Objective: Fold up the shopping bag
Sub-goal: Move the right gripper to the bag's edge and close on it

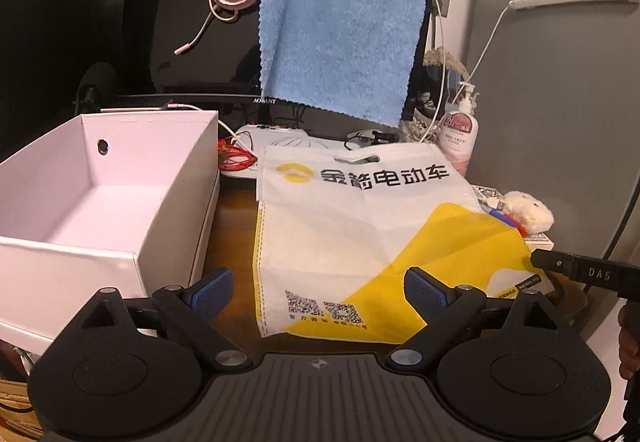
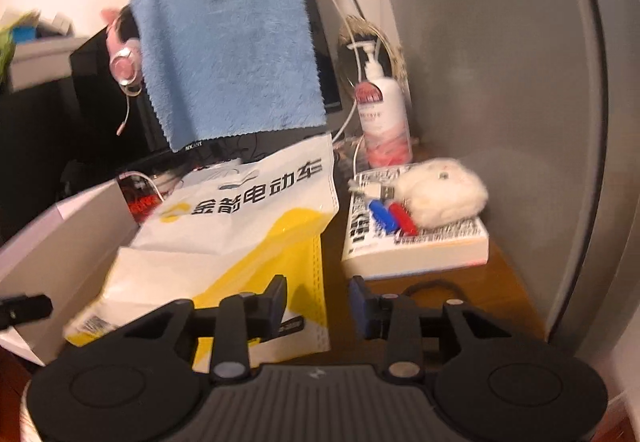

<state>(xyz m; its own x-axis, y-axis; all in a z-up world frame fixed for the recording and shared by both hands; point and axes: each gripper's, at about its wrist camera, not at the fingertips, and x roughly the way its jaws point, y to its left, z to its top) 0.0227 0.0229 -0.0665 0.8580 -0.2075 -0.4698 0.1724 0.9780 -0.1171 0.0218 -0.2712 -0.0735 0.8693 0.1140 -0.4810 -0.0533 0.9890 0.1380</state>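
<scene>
A white-and-yellow non-woven shopping bag [image 1: 352,226] lies spread on the wooden desk [image 1: 232,234], its handle cut-out toward the back edge by the monitor [image 1: 192,34] and its printed QR codes toward the near edge, where you hold both tools. Your left gripper [image 1: 318,292] hovers over the bag's near edge with its blue-padded fingers [image 1: 212,290] spread wide and nothing between them. Your right gripper [image 2: 318,306] stands parted as well, straddling the bag's right-hand edge near the near corner; that view is smeared by motion, so whether a pad touches the fabric cannot be told.

The bag shows one crease across its middle and, in the right wrist view, its far half rides up over something beneath, but no panel lies doubled over another. As it lies, the bag is essentially at full spread, so the folding is still to be done as far as these views settle it.

A white cardboard box [image 1: 104,210] sits open just beside the bag on the left of the desk; a thick book [image 2: 416,242] carrying a white plush toy [image 2: 444,194] sits near the right edge. A blue towel [image 1: 340,22] drapes over the monitor.
</scene>
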